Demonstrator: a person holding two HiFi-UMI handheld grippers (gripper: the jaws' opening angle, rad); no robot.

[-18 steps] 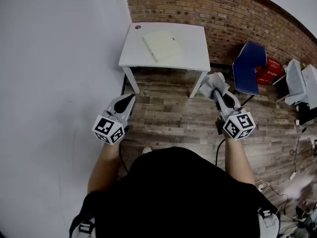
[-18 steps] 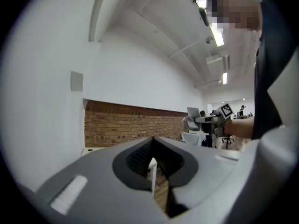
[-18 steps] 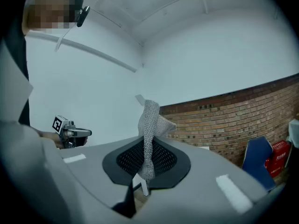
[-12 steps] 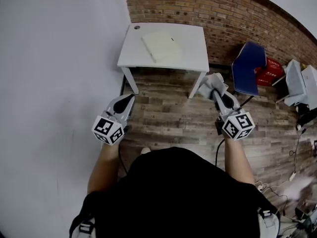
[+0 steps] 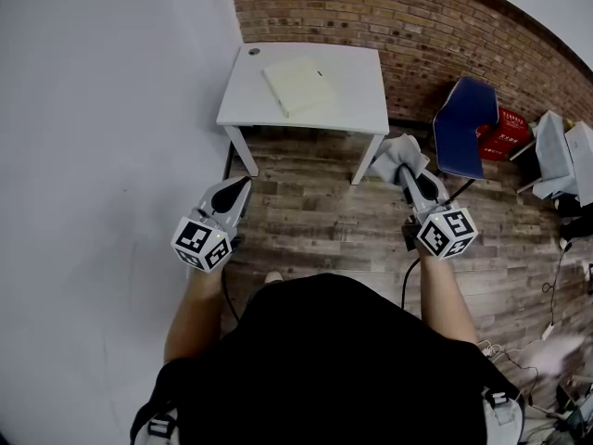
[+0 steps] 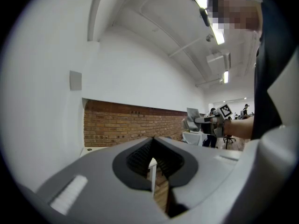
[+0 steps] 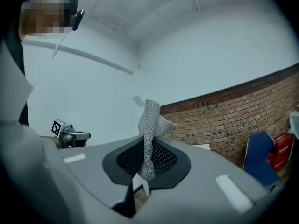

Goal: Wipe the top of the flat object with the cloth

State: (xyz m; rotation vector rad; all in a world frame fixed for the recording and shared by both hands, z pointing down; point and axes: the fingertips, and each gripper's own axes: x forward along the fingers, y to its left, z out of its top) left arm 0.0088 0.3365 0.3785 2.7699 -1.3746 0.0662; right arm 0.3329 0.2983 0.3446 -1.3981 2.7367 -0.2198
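Observation:
A pale flat object point(image 5: 299, 87) lies on a small white table point(image 5: 361, 109) against the brick wall, well ahead of both grippers. My right gripper point(image 5: 405, 172) is shut on a grey cloth point(image 5: 397, 157), which sticks up between its jaws point(image 7: 149, 134) in the right gripper view. That gripper hovers over the floor just off the table's near right corner. My left gripper point(image 5: 243, 184) is shut with nothing in it, held near the table's near left leg. The left gripper view shows its jaws closed point(image 6: 153, 164).
A blue chair point(image 5: 466, 126) stands to the right of the table, with a red crate point(image 5: 505, 130) and white boxes point(image 5: 561, 156) beyond it. A white wall point(image 5: 111, 109) runs along the left. Cables point(image 5: 556, 276) lie on the wooden floor at the right.
The table and flat object have shifted slightly left and nearer in the head view. Both grippers keep their poses; the cloth stays in the right one.

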